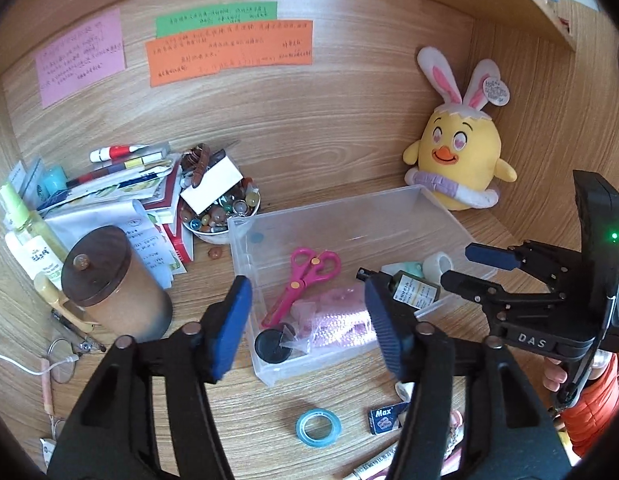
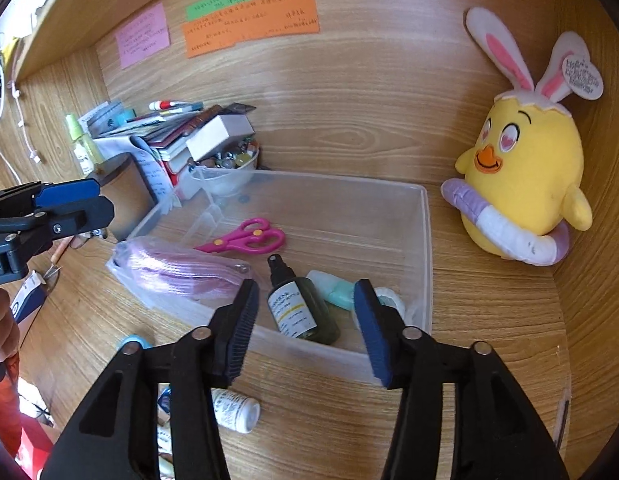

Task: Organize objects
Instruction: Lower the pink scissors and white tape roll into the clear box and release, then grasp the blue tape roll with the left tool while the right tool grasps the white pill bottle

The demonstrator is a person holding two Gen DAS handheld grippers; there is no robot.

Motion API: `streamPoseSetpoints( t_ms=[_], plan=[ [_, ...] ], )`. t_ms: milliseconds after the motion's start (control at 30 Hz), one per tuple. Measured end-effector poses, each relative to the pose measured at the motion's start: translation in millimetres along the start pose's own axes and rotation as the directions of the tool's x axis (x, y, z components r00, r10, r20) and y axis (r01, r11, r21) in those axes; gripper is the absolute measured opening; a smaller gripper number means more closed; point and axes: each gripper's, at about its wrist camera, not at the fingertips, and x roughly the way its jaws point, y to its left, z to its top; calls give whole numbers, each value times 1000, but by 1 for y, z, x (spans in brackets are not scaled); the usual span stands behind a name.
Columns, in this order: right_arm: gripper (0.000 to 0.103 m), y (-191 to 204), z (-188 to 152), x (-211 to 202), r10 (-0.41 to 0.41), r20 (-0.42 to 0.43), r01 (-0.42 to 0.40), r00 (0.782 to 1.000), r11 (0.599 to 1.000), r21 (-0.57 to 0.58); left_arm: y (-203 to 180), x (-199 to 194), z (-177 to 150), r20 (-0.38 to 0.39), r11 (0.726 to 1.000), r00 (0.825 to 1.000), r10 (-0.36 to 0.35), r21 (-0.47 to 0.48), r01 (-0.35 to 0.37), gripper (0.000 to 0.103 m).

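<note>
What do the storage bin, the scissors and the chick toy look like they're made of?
Storage bin: clear, glossy plastic; the desk shows through its walls.
Scissors: pink handles look like smooth moulded plastic; blade material unclear.
Chick toy: soft plush fabric, matte and fuzzy.

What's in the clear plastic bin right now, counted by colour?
Inside the clear plastic bin:
Pink: 2, plastic scissors and shiny pink pouch
Green: 2, dark green spray bottle and mint green case
White: 1, tape roll
Black: 1, round black cap
Total: 6
</note>
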Motion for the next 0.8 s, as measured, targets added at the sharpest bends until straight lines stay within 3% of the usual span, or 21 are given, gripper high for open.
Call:
streamPoseSetpoints(
  t_ms=[200,267,467,800],
  plan=[
    [63,18,-9,-20,15,30,-14,999,999,-38,0,-13,-15,12,1000,1000,24,2,-24,69],
    [69,24,-14,-24,20,36,-19,999,999,-46,1,-16,-23,13,1000,1000,25,-6,-25,82],
    [70,37,-31,-23,55,6,-54,998,997,-53,3,-21,-48,1,999,999,33,-13,-33,89],
    [70,52,-57,11,74,-121,-82,990,995,-60,9,2,-89,-126,999,992,-2,-44,-3,89]
  ],
)
